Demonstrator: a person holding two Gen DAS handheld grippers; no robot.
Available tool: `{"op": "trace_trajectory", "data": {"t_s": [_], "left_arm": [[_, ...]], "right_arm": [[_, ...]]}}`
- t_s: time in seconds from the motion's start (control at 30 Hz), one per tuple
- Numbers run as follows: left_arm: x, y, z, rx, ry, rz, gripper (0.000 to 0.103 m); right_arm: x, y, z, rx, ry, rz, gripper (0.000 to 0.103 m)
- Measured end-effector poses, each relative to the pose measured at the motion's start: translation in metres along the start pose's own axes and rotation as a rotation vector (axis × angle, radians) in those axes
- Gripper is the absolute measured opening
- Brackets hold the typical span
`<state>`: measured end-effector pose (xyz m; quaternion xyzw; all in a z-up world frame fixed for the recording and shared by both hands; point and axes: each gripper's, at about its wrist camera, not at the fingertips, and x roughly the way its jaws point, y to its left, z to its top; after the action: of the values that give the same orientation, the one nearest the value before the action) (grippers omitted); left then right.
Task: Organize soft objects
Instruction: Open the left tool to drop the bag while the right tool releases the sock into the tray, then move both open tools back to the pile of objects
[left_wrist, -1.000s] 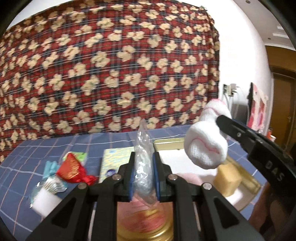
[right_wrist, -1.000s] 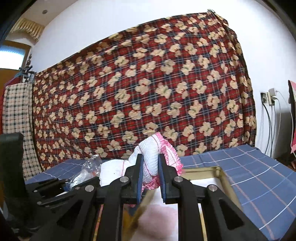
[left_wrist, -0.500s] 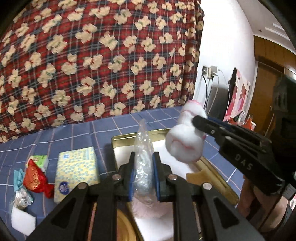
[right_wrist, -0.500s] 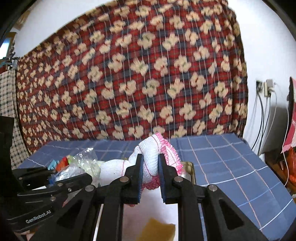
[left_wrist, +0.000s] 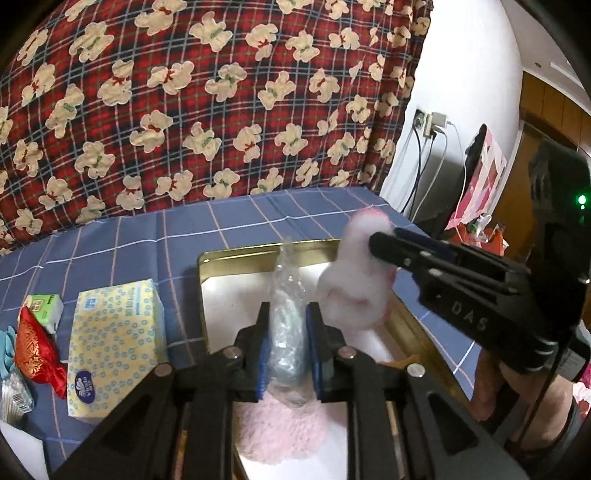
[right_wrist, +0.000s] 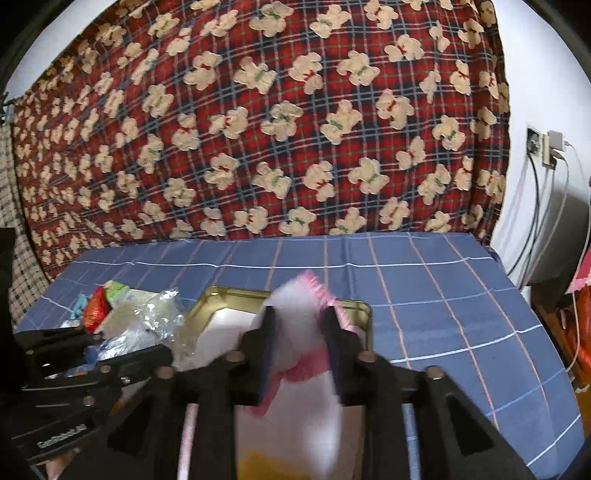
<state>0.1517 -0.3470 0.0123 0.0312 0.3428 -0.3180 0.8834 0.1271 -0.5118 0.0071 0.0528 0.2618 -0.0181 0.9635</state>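
Jaws of the left gripper (left_wrist: 287, 347) are opening around the clear plastic bag (left_wrist: 287, 306), which stands upright between the pads, its long axis running up and away over the gold-rimmed tray (left_wrist: 236, 255). The right gripper (right_wrist: 301, 347), just beside it on the right, is also opening with the white-and-pink sock (right_wrist: 301, 325) blurred between its fingers. Both soft things hang directly above the tray's white floor, so release looks like the coming move.

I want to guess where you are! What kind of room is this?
Probably a room in someone's home: a teddy-bear plaid blanket hangs behind a blue checked tablecloth, with chargers plugged into a wall socket.
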Motion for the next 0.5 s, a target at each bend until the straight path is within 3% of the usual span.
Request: {"op": "trace_trajectory", "data": {"t_s": [0.03,0.1,0.2,0.37,0.5], "left_arm": [[0.0,0.0,0.001,-0.002,-0.001,0.002,0.031],[0.001,-0.001,0.002,-0.004,-0.005,0.006,0.041],[-0.005,-0.003,0.002,0.011,-0.027,0.019,0.056],[-0.029,0.003,0.0,0.005,-0.098,0.048,0.061],[-0.065,0.016,-0.011,0.014,-0.18,0.109,0.071]], "right_arm": [[0.001,-0.002,0.0,0.009,0.001,0.001,0.059],[-0.002,-0.006,0.0,0.031,-0.02,0.014,0.068],[-0.007,-0.009,0.0,0.043,-0.038,0.012,0.068],[-0.026,-0.007,-0.004,0.067,-0.085,0.04,0.068],[-0.051,0.008,-0.013,0.076,-0.154,0.087,0.068]]}}
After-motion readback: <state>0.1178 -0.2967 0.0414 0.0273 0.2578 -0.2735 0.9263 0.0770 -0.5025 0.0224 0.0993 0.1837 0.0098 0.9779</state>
